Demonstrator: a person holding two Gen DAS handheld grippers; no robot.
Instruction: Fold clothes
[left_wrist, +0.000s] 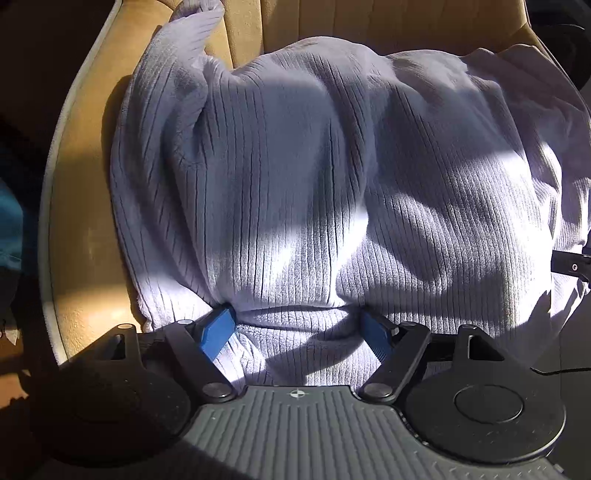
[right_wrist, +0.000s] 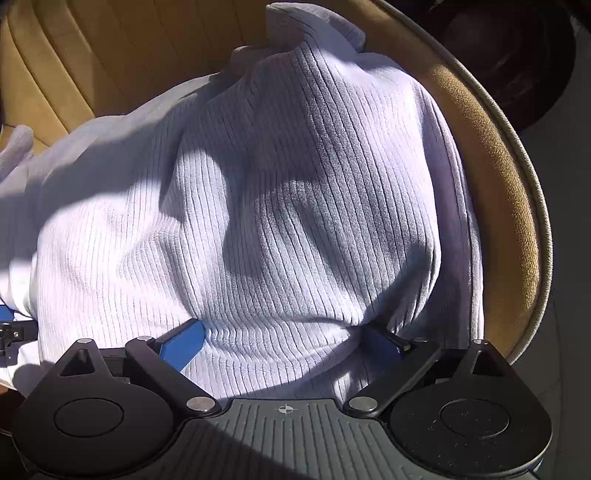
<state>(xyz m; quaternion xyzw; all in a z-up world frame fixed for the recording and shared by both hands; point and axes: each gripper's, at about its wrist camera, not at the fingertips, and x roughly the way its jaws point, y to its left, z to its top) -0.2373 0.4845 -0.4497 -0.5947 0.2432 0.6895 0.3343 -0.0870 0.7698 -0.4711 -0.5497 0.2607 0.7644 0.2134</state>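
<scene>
A pale lilac ribbed garment (left_wrist: 314, 177) lies bunched on a tan upholstered chair seat (left_wrist: 85, 229). It also fills the right wrist view (right_wrist: 258, 206). My left gripper (left_wrist: 299, 325) has its blue fingers (left_wrist: 218, 328) spread wide, with the garment's near edge lying between them. My right gripper (right_wrist: 284, 339) is also spread wide, its blue fingers (right_wrist: 183, 343) either side of a fold of the same garment. The fingertips of both are partly hidden under cloth. Part of the right gripper shows at the left wrist view's right edge (left_wrist: 570, 264).
The chair has a curved piped rim (right_wrist: 532, 206) and a ribbed tan backrest (right_wrist: 74, 55). A dark round object (right_wrist: 509, 55) stands beyond the rim at the right. Dark floor lies left of the chair (left_wrist: 18, 147). Strong sunlight casts hard shadows across the cloth.
</scene>
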